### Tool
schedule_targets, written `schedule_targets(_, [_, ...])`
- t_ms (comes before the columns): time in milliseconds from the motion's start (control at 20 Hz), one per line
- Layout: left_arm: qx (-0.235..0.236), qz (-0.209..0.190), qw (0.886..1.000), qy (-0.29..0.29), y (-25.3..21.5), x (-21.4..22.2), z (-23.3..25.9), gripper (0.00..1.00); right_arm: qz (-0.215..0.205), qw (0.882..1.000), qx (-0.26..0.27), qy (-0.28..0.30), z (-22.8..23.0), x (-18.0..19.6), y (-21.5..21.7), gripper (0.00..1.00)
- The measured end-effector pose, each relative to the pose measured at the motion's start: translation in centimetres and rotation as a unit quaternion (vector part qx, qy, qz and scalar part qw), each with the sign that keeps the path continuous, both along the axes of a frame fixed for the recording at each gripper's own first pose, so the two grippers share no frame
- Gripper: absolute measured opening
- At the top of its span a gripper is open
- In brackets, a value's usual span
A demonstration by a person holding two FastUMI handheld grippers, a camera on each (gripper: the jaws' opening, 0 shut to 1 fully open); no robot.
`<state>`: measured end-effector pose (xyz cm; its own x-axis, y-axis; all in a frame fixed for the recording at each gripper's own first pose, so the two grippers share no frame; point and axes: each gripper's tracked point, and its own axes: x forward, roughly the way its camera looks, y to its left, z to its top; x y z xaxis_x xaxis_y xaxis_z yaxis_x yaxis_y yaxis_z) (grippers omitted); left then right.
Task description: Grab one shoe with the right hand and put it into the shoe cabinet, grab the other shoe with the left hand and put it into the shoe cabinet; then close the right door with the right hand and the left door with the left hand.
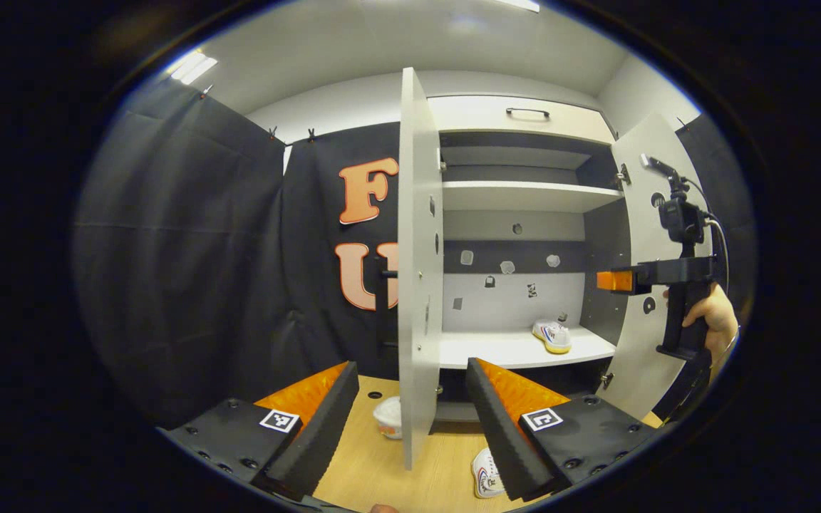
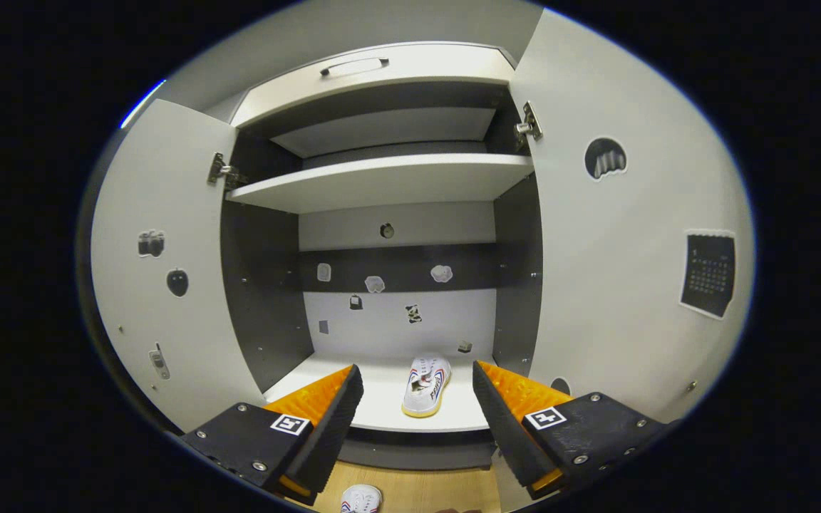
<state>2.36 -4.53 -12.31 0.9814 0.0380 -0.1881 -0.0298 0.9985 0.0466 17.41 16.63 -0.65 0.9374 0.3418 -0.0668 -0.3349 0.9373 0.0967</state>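
- Left gripper wide open, nothing between its two fingers, held low over the wooden floor.
- Straight ahead of it, the thin edge of the left door, swung out and wide open.
- Behind that door, the shoe cabinet with both doors open and white shelves inside.
- One white shoe with a yellow sole already on the bottom shelf, near the right side.
- Second shoe down on the floor, just beside the left gripper's right finger, partly hidden by it.
- Small white round thing on the floor by the foot of the left door; maybe a cup, too blurry to tell.
- Right gripper off to the right, held up by a hand in front of the right door.
- Seen from its own camera, right gripper wide open too, holding nothing, pointed into the cabinet.
- Shoe on the shelf between and past its fingers, not touching them, toe pointing out.
- Other shoe's tip on the floor below.
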Motion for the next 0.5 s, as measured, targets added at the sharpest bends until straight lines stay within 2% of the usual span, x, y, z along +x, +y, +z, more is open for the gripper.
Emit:
schedule_targets(100, [-0.004,-0.013,1.000,0.024,-1.8,0.7,-2.9,0.98,0.009,1.000,-0.002,-0.013,0.4,-1.9,-0.7,0.94])
schedule_targets(250, [-0.034,-0.044,0.996,0.074,-5.4,1.4,-8.2,0.98,0.024,0.999,0.004,-0.029,1.2,-4.5,-1.6,0.94])
schedule_targets(500, [-0.038,-0.076,0.979,0.183,-8.6,1.3,-20.5,0.98,0.030,0.998,-0.009,-0.064,2.1,-7.9,-3.0,0.94])
